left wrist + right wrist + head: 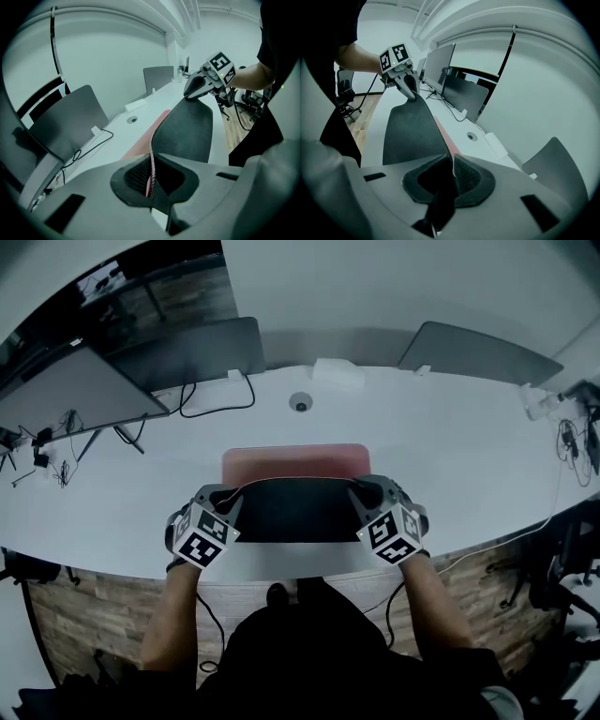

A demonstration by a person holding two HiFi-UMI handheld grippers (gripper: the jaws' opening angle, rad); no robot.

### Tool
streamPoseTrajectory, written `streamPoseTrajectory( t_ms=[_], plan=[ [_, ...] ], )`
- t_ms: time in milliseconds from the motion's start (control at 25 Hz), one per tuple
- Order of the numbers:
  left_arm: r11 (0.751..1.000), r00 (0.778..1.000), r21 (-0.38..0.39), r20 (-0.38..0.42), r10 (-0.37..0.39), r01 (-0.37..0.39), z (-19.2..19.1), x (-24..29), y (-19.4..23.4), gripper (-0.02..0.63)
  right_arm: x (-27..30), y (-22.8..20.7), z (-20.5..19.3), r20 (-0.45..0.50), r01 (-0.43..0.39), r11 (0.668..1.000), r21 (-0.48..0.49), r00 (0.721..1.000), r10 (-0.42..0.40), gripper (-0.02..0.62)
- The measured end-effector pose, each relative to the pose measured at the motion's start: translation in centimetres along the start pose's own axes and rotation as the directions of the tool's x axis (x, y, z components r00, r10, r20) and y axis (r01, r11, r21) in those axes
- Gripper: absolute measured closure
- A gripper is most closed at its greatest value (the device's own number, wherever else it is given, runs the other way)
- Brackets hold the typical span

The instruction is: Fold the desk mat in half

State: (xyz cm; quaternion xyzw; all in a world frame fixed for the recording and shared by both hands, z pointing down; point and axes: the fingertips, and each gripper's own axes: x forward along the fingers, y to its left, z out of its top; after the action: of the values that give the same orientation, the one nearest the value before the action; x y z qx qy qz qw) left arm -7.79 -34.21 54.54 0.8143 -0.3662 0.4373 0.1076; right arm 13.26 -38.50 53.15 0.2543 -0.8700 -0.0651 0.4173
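The desk mat (295, 463) is pink on top and dark underneath, and it lies on the white desk (469, 456) straight ahead of me. Its near edge is lifted, so the dark underside (295, 507) faces me. My left gripper (230, 495) is shut on the mat's near left corner. My right gripper (366, 493) is shut on the near right corner. In the left gripper view the mat's stitched edge (151, 154) runs into the closed jaws of the left gripper (151, 176), and the right gripper (199, 86) holds the far corner. The right gripper view mirrors this: right gripper (452, 180), mat (410, 131), left gripper (407, 86).
Two dark monitors (202, 348) (478, 352) stand along the back of the desk. A round cable grommet (300, 403) and a white box (339, 371) sit behind the mat. A black cable (211, 404) loops at back left. Office chairs (562, 568) stand at the right.
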Motion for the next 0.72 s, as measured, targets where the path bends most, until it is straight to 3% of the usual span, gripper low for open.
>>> streamPoseTrajectory(
  t_ms=[80, 200, 320, 440, 480, 600, 720],
  plan=[
    [1.0, 1.0, -0.007, -0.02, 0.013, -0.014, 0.1, 1.0, 1.0, 0.581, 1.0, -1.4, -0.3, 0.003, 0.004, 1.0, -0.011, 1.0, -0.004, 0.545],
    [0.999, 0.997, -0.024, -0.08, 0.021, -0.023, -0.7, 2.6, 2.4, 0.581, 2.0, -4.9, -1.6, -0.026, 0.063, 0.998, -0.025, 0.998, -0.063, 0.594],
    [0.998, 0.994, -0.048, -0.102, 0.033, -0.038, -1.1, 3.8, 3.6, 0.581, 2.8, -7.3, -2.1, -0.011, 0.019, 0.999, 0.039, 1.0, -0.018, 0.594],
    [0.997, 0.992, -0.046, -0.111, 0.053, -0.059, -1.0, 4.7, 4.7, 0.583, 4.1, -8.5, -3.4, -0.035, -0.025, 0.999, 0.03, 0.999, 0.026, 0.592],
    [0.997, 0.993, -0.046, -0.108, 0.055, -0.06, -0.9, 4.9, 4.9, 0.582, 4.7, -8.4, -4.3, -0.053, -0.047, 0.998, 0.039, 0.997, 0.049, 0.579],
    [0.998, 0.992, -0.033, -0.119, 0.045, -0.05, -0.8, 5.6, 5.0, 0.581, 6.5, -7.6, -7.4, -0.109, -0.13, 0.987, 0.098, 0.984, 0.141, 0.447],
    [0.999, 0.99, -0.023, -0.139, 0.035, -0.039, -1.0, 6.2, 4.9, 0.583, 8.4, -6.4, -9.3, -0.142, -0.182, 0.975, 0.128, 0.969, 0.2, 0.424]
  ],
)
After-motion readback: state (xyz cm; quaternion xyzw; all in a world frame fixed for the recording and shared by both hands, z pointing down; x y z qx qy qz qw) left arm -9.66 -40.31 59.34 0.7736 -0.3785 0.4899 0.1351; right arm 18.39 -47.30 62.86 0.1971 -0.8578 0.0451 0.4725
